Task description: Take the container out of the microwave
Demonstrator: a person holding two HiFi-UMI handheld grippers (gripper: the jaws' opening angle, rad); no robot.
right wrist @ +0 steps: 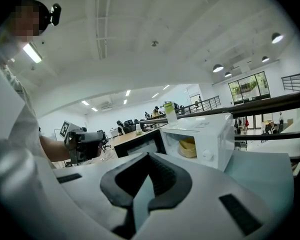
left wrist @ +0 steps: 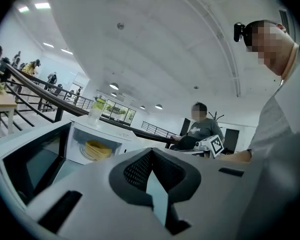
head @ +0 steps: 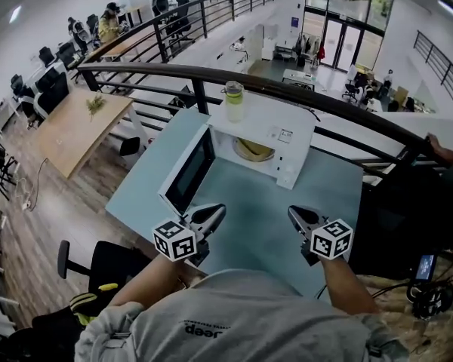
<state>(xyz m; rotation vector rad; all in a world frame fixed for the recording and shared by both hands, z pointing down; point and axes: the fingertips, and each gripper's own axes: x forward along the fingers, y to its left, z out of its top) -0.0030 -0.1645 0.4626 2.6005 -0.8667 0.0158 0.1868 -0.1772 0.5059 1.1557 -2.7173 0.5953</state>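
1. Left tongs (head: 219,211) and right tongs (head: 293,213): both clenched on nothing, above the pale blue worktop (head: 257,225).
2. Shows the round yellow container (head: 253,150) inside the open white microwave (head: 291,138), well ahead.
3. Risks toppling the clear bottle (head: 233,101) standing on top if a pull jolts the casing.

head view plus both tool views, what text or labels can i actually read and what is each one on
"Jeep": on the grey shirt of the person holding the tools, upside down in the head view.
Sticker on top of the microwave: too small to read.
Chest print on the seated person's shirt, left tool view: blurred.
Marker cubes: square patterns only, no letters.
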